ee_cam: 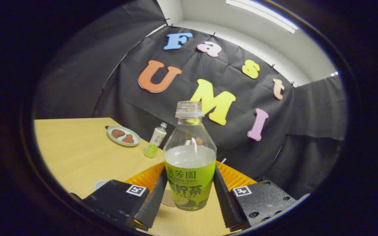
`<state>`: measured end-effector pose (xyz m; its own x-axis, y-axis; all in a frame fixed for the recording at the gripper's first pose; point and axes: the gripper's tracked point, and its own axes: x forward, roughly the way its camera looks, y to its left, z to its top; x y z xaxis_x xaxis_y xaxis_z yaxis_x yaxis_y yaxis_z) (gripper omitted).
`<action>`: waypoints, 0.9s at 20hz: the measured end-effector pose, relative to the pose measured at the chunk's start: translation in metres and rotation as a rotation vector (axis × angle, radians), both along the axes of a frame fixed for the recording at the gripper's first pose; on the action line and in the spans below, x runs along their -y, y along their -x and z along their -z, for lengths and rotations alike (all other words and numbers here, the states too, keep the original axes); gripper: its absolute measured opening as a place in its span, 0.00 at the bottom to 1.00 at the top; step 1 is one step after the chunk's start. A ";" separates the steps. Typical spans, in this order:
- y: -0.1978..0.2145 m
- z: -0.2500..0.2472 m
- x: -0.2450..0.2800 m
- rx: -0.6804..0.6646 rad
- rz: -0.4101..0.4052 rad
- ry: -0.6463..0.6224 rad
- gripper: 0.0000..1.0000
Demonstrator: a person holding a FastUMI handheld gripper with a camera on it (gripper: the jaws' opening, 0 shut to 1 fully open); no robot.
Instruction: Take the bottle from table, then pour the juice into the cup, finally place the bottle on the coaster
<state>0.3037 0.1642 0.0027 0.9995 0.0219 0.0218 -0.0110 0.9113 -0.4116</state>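
A clear bottle (190, 157) with a green label stands upright between my fingers, about half full of pale juice, and its neck shows no coloured cap. My gripper (190, 173) is shut on the bottle, with both black fingers pressing on the sides of the label. A round brown coaster (168, 198) lies on the wooden table (77, 154), just behind the bottle's base and next to the left finger. An orange ribbed object (143, 177) curves behind the bottle on both sides; I cannot tell whether it is the cup. The bottle's base is close to the table, but contact is unclear.
Beyond the fingers to the left, a small green plate (123, 135) holds two brown pieces. A small tube-like bottle (155, 141) leans beside it. A pale blue rim (99, 185) peeks out by the left finger's block. Black cloth walls close the table's far side.
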 end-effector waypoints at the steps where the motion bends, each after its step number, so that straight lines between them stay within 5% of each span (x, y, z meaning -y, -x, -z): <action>1: -0.009 0.004 0.005 -0.013 0.010 -0.033 0.81; 8: -0.070 0.050 0.034 -0.124 -0.002 -0.363 0.81; 18: -0.115 0.078 0.037 -0.176 -0.006 -0.427 0.81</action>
<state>0.4187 0.1275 -0.0753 0.9887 0.0534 -0.1398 -0.0526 0.9986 0.0097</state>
